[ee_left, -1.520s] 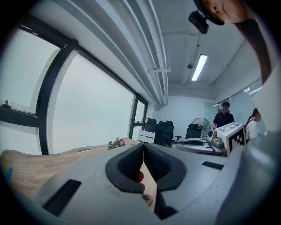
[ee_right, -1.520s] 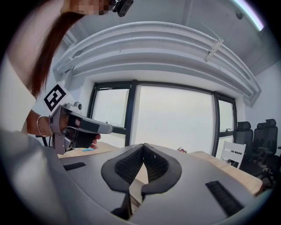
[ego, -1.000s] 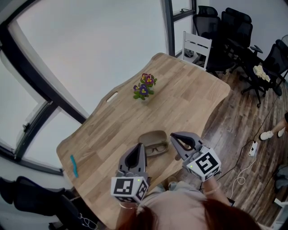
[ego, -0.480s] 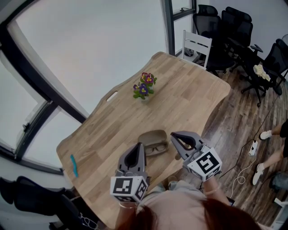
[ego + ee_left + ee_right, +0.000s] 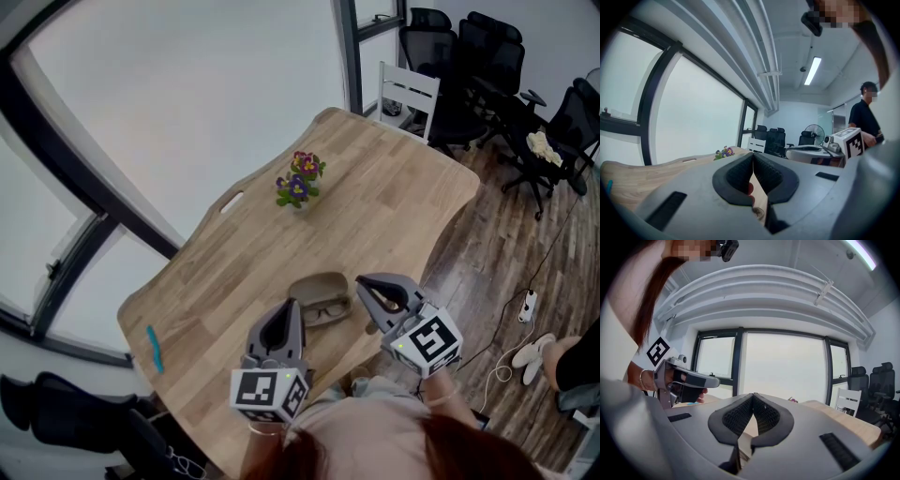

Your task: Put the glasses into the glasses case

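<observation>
wooden table by tall windows; left tool, right tool both pressed together

You've no words, numbers or brand names to read here. The only printed signs are black-and-white square codes: one marker on your left gripper, another marker on your right gripper, both nearer you than the glasses case.
</observation>
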The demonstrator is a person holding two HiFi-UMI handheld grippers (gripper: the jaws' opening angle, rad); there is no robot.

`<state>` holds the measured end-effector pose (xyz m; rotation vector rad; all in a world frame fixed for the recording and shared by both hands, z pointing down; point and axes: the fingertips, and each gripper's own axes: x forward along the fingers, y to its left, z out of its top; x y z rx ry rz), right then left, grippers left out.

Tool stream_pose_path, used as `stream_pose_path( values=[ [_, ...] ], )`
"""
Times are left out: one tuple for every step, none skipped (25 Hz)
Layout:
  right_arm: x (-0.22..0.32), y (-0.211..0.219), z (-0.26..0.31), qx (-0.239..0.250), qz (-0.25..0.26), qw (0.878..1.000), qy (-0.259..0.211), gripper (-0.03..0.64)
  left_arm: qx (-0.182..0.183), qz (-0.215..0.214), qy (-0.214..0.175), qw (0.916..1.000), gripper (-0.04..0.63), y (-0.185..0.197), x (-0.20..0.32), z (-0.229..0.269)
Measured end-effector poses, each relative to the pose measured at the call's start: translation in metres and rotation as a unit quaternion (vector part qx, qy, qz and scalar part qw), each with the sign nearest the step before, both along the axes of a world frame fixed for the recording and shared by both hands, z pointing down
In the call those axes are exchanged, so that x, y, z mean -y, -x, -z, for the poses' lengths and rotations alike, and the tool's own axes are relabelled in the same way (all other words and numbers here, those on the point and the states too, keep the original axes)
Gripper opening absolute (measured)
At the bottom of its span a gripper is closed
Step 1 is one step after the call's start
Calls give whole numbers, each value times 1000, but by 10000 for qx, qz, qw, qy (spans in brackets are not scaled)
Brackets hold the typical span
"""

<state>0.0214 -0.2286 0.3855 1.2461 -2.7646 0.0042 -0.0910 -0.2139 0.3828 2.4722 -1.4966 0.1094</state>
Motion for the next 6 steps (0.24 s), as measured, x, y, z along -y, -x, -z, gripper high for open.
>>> stream_pose_path(
  values=[
    [1, 0, 0, -1, -10, 10000, 6, 0, -5, -8, 2, 10000, 2, 0, 1, 0],
    [2, 0, 0, -1, -19, 10000, 12, 0, -13, -12, 4, 10000, 2, 1, 1, 0],
    [2, 0, 0, 0, -28, 10000, 17, 0, -18, -15, 7, 10000, 2, 1, 2, 0],
    [3, 0, 0, 1, -37, 10000, 20, 0, -22, -18, 12, 10000, 2, 1, 3, 0],
    [4, 0, 0, 1, -46, 10000, 22, 0, -24, -21, 16, 10000, 2, 1, 4, 0],
    [5, 0, 0, 0, -55, 10000, 24, 0, -26, -24, 20, 10000, 2, 2, 5, 0]
  ],
)
